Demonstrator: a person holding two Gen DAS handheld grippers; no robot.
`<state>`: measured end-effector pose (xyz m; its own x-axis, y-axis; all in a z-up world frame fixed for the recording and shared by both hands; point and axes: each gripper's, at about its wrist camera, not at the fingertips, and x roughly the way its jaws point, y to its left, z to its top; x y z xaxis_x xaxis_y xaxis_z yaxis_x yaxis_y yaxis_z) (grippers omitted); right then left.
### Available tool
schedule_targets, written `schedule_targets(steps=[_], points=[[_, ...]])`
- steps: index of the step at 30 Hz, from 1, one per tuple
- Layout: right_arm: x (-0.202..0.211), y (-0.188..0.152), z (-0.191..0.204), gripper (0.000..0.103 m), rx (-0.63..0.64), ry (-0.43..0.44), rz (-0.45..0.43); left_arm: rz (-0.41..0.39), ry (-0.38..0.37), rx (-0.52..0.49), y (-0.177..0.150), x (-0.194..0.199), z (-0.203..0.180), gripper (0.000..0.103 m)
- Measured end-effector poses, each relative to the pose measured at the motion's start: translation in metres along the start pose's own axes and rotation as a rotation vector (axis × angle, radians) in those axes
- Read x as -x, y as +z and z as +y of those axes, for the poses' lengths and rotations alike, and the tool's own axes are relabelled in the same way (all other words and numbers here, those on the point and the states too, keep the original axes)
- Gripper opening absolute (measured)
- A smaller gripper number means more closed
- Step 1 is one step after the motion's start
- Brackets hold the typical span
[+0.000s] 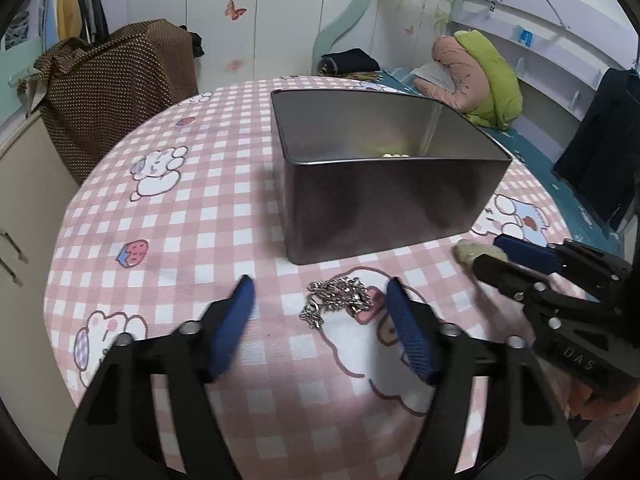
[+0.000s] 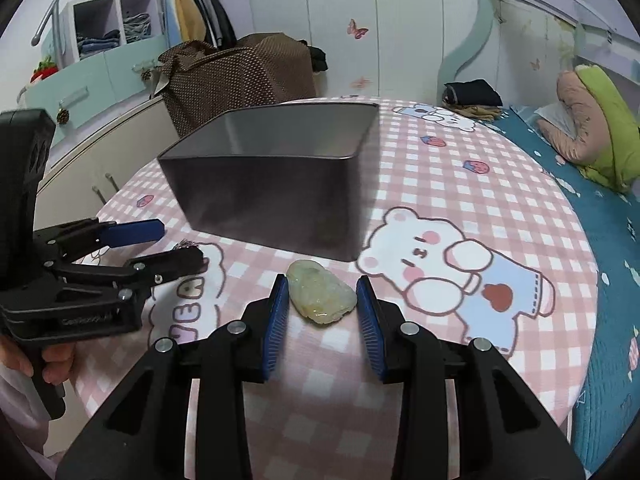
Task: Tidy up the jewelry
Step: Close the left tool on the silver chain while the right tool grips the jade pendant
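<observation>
A dark metal tin (image 1: 384, 204) stands open on the round table; pale beads (image 1: 395, 155) lie inside it. A silver chain (image 1: 336, 300) lies in a heap in front of the tin, between the open fingers of my left gripper (image 1: 320, 292). A pale yellow-green jade pendant (image 2: 322, 298) lies on the cloth between the open fingers of my right gripper (image 2: 322, 286). In the right wrist view the tin (image 2: 272, 200) is just behind the pendant and the left gripper (image 2: 176, 244) is at the left. In the left wrist view the right gripper (image 1: 486, 254) is at the right beside the pendant (image 1: 470, 254).
The table has a pink checked cloth with cartoon bears (image 2: 440, 216). A brown dotted bag (image 1: 116, 92) stands behind the table at the left. A bed with a green and pink quilt (image 2: 592, 140) lies to the right.
</observation>
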<state>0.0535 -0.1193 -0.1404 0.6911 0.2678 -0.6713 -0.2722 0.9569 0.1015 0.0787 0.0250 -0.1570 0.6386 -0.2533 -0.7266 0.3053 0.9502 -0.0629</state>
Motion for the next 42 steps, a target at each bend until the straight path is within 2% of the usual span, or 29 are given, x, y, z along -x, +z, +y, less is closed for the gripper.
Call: schedule_targets(steps=[2,4,12,31,42], points=[[0.001,0.000,-0.003,0.033,-0.010,-0.006,-0.003,-0.005,0.005,-0.014,0.000,0.000,-0.001,0.046],[0.001,0.000,-0.005,0.033,-0.016,-0.005,-0.006,-0.012,-0.007,-0.017,-0.001,0.000,0.000,0.025],[0.002,-0.001,-0.008,0.033,-0.030,0.009,-0.011,-0.041,-0.023,0.039,0.000,0.008,0.006,0.012],[0.014,0.006,-0.007,0.032,-0.033,0.006,-0.043,-0.062,-0.014,0.052,-0.001,0.025,0.006,0.012],[-0.003,0.007,-0.004,0.034,-0.027,-0.004,0.026,-0.054,-0.018,0.049,0.000,0.025,0.003,0.012]])
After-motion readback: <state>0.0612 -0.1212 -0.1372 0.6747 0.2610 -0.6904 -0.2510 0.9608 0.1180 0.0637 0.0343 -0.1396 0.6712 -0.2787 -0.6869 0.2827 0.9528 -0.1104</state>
